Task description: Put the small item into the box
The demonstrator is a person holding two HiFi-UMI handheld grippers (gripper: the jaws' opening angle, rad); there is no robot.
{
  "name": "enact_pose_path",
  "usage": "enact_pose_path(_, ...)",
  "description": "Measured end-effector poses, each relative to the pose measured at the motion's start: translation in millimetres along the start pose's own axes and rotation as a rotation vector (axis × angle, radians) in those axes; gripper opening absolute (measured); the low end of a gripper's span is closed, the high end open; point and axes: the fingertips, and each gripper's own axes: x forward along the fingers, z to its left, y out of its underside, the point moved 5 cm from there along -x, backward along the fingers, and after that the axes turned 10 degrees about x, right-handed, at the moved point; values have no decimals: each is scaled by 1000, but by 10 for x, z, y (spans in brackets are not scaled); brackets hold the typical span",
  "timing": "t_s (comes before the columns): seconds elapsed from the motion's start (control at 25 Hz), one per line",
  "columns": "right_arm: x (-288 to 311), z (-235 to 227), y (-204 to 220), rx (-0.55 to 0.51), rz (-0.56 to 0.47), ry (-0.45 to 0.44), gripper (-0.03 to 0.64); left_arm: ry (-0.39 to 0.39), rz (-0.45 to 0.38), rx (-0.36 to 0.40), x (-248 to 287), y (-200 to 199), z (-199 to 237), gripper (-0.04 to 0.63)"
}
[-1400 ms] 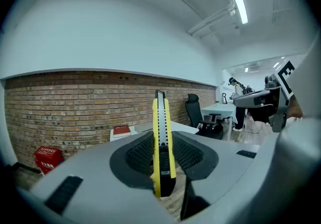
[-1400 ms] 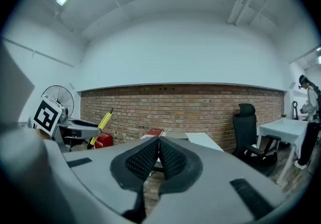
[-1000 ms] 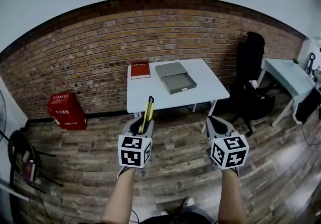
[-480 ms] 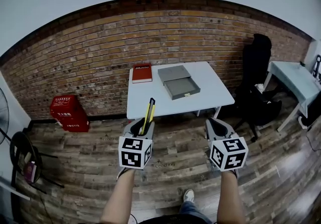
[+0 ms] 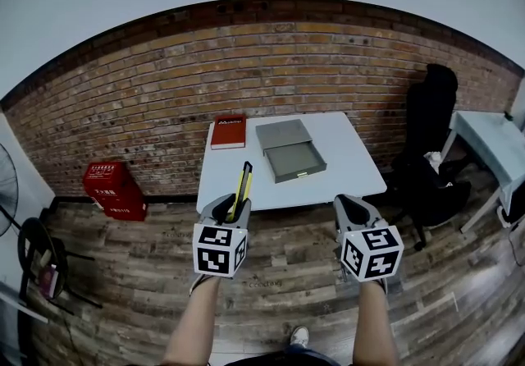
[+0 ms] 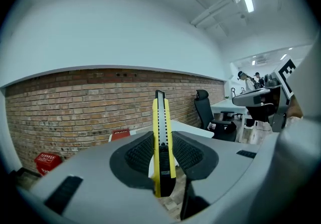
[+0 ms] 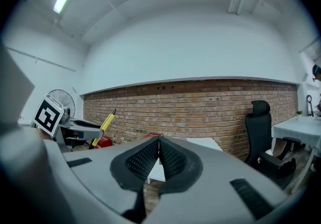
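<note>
A yellow utility knife [image 5: 243, 188] stands upright in my left gripper [image 5: 232, 207], whose pads are shut on its lower half. In the left gripper view the knife [image 6: 160, 132] fills the gap between the black pads [image 6: 138, 155]. My right gripper [image 5: 351, 203] is shut with nothing in it; its pads [image 7: 145, 157] meet in the right gripper view. Ahead, a grey open box [image 5: 299, 174] lies on the white table [image 5: 344, 155], its flat lid [image 5: 280, 133] behind it. Both grippers hover short of the table's near edge, over the wooden floor.
A red book [image 5: 228, 131] lies at the table's back left corner. Brick wall behind. A red crate [image 5: 115, 188] stands on the floor to the left, with a fan [image 7: 59, 100] further left. A black office chair [image 5: 431, 143] and a second table [image 5: 496, 143] are to the right.
Both grippers have moved forward toward the white table, which now sits closer below them. The knife stays held in the left gripper; the right stays shut.
</note>
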Motion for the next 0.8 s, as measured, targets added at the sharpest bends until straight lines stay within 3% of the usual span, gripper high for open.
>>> enact_pose_path(0.8, 716, -1000, -251, 21, 10, -100, 20, -80, 42, -4, 1012, -339, -235, 129)
